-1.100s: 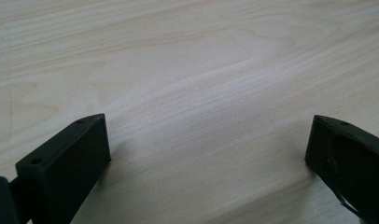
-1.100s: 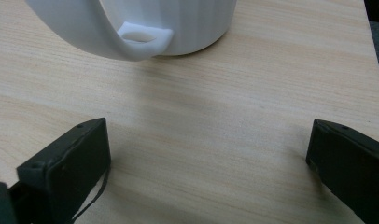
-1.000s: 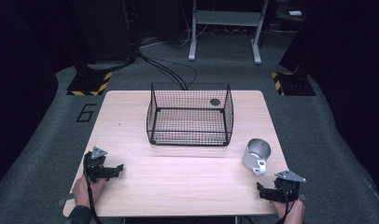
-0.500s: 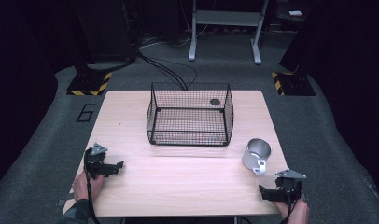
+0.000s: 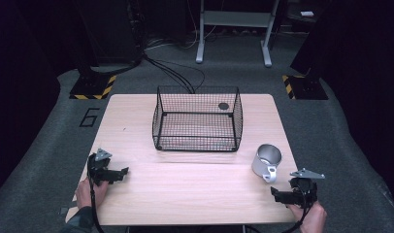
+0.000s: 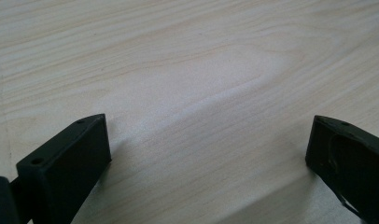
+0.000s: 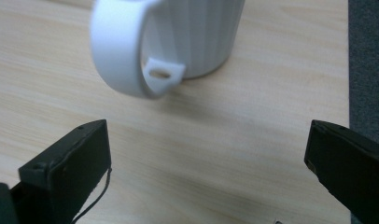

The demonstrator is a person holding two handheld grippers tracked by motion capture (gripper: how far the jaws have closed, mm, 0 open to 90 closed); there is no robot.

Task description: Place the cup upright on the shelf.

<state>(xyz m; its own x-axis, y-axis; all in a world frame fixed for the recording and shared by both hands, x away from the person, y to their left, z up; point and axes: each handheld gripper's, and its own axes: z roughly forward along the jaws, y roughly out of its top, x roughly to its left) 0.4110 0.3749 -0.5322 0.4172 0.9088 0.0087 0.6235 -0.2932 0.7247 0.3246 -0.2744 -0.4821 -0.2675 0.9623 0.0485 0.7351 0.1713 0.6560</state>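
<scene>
A metal mug with a white handle stands upright on the wooden table, right of centre near the front. A black wire basket sits at mid-table behind it, with a small dark disc at its back right. My right gripper rests near the front right corner, open, just in front of the mug. In the right gripper view the mug's handle faces the spread jaws, apart from them. My left gripper lies open at the front left with bare wood between its jaws.
The table's right edge runs close beside my right gripper, with grey carpet beyond. A white metal stand and black cables lie on the floor behind the table. Striped floor markers sit at the back corners.
My right gripper has drawn back slightly toward the front edge. The left gripper, mug and basket have stayed where they were.
</scene>
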